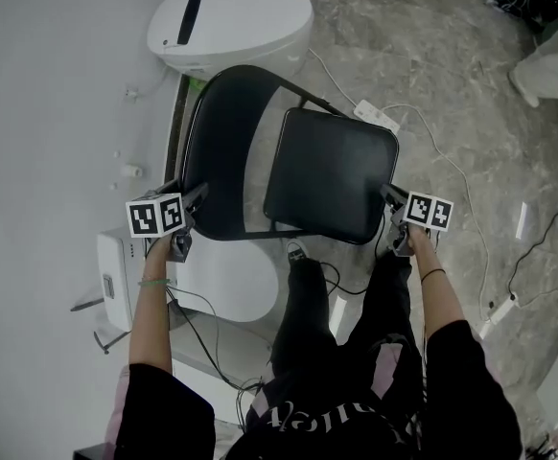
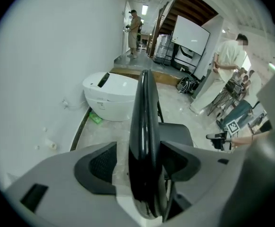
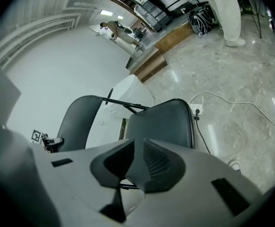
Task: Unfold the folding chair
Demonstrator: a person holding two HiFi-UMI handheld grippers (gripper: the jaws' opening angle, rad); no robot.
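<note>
The black folding chair stands partly spread on the marble floor, its curved backrest (image 1: 217, 151) to the left and its padded seat (image 1: 332, 175) to the right. My left gripper (image 1: 188, 220) is at the backrest's near left edge. In the left gripper view the backrest's edge (image 2: 144, 126) runs between the wide jaws of the left gripper (image 2: 140, 162), with a gap at the left pad (image 2: 102, 162), so it is open. My right gripper (image 1: 394, 220) sits at the seat's near right corner; its pads (image 3: 158, 164) stand close together on the seat's rim (image 3: 163, 119).
A white toilet (image 1: 231, 17) stands against the wall just beyond the chair. A white box (image 1: 121, 276) and cables lie near my feet, and a power strip (image 1: 377, 115) with its cord lies right of the chair. People (image 2: 229, 65) stand far off.
</note>
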